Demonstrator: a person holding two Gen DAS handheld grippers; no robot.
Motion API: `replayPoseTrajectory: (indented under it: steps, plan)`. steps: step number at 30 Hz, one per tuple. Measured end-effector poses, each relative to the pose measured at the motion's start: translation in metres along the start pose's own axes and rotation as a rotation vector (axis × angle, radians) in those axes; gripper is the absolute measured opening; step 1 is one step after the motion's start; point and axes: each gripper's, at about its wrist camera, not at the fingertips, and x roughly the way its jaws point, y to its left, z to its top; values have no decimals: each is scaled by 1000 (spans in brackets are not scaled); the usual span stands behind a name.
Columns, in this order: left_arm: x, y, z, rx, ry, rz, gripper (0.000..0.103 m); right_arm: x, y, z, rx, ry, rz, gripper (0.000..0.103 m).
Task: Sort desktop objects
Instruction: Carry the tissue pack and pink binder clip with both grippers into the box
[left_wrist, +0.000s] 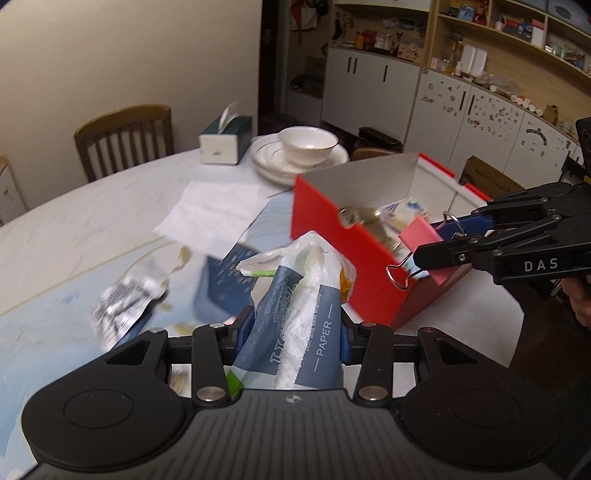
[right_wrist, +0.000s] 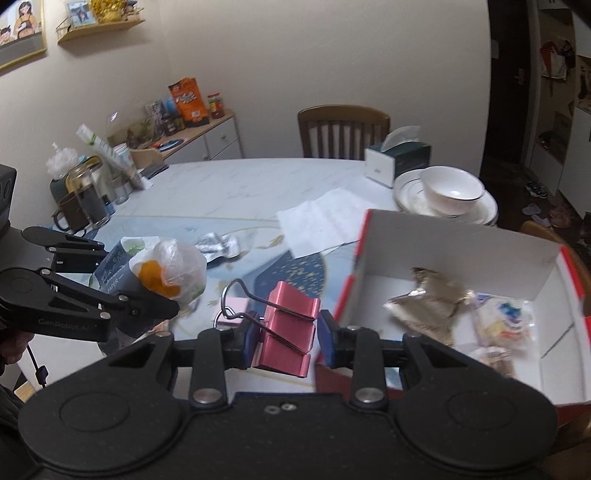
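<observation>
**A:** Which step is this, do you reckon?

**B:** The carry to the box, I'd say. The left gripper (left_wrist: 295, 332) is pinching a tissue pack (left_wrist: 295, 325) with a bit of clear plastic bag bunched at its top, held up off the counter (left_wrist: 74, 229). The right gripper (right_wrist: 284, 338) has a pink binder clip (right_wrist: 286, 332) between its pads, though in the right wrist view there is a gap beside the right pad, so the hold looks loose or one-sided.

**A:** And the red box (left_wrist: 332, 236)?

**B:** Standing open on the counter, to the right of the tissue pack. In the left wrist view the clip hangs right at its near rim. There are already a crumpled foil wrapper (right_wrist: 432, 302) and some small packets inside.

**A:** So the next move?

**B:** Probably bring the clip over the rim, clear of the wall, and spread the fingers so it drops in. The tissue pack is soft and bulky; it would need a higher pass over the edge.

**A:** Anything left on the counter?

**B:** A silver blister pack (right_wrist: 218, 243), loose white paper (right_wrist: 321, 218), and a bowl on stacked plates (right_wrist: 447, 195) by a tissue box (right_wrist: 397, 162).
</observation>
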Motion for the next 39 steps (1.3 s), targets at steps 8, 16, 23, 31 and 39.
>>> replayPoseTrajectory:
  steps: [8,16,23,31,39]
  plan:
    - [23,-40,32,56,-28,-30,42,-17,-45,0,38,-35,-49,33]
    - [54,-78,59,105,-27,-51,42,-30,-88,-5,60,-46,-100,33]
    - [81,-106,78,146,-4,-64,42,-34,-121,-12,82,-41,-132,33]
    - [118,-122,92,196,54,-71,42,-30,-149,-17,92,-21,-154,33]
    - [156,-129,104,231,124,-55,42,-13,-166,-18,88,18,-161,33]
